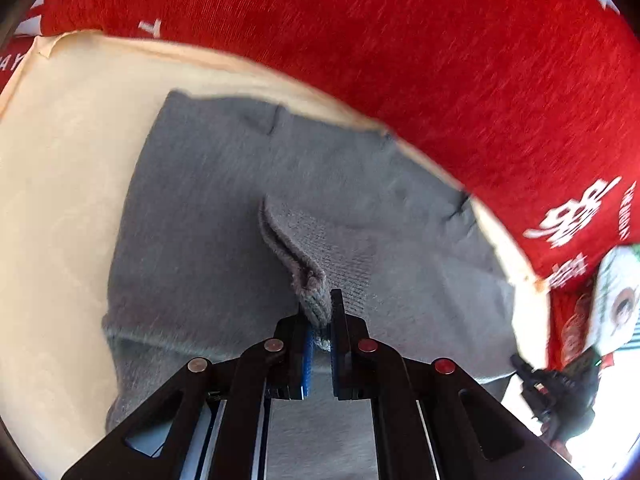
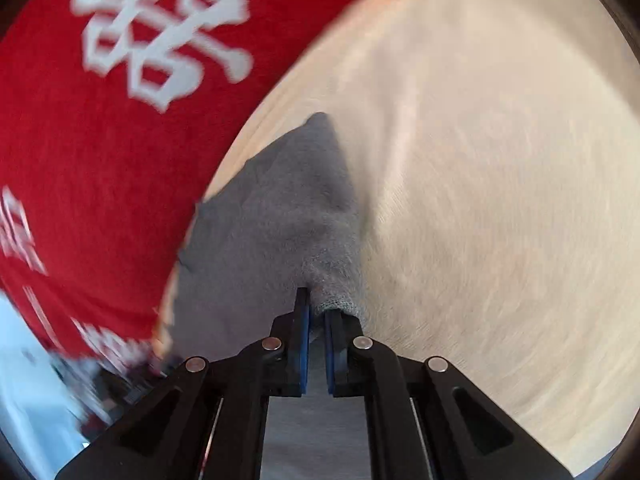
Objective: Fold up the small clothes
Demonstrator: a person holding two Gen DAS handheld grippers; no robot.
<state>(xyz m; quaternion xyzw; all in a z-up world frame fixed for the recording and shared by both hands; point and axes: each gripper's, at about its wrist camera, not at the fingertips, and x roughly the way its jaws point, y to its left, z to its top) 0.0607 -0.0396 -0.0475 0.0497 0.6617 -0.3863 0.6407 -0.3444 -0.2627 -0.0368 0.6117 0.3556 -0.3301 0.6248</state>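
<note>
Both pinched: left gripper (image 1: 320, 312) and right gripper (image 2: 316, 316) clamp the grey knit garment (image 1: 224, 216), seemingly mid-fold; flattening remains.

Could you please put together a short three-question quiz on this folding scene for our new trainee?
1. True or false: the left gripper is shut on a pinched ridge of the grey knitted garment.
2. What is clamped in the right gripper? A) the red cloth with white characters B) a bunched end of the grey knitted garment C) nothing
3. Fill in: the grey garment lies on a ______-coloured sheet.

Key:
1. True: the fabric rises in a fold between the blue pads.
2. B.
3. Cream; that sheet lies over the red cloth.
</note>
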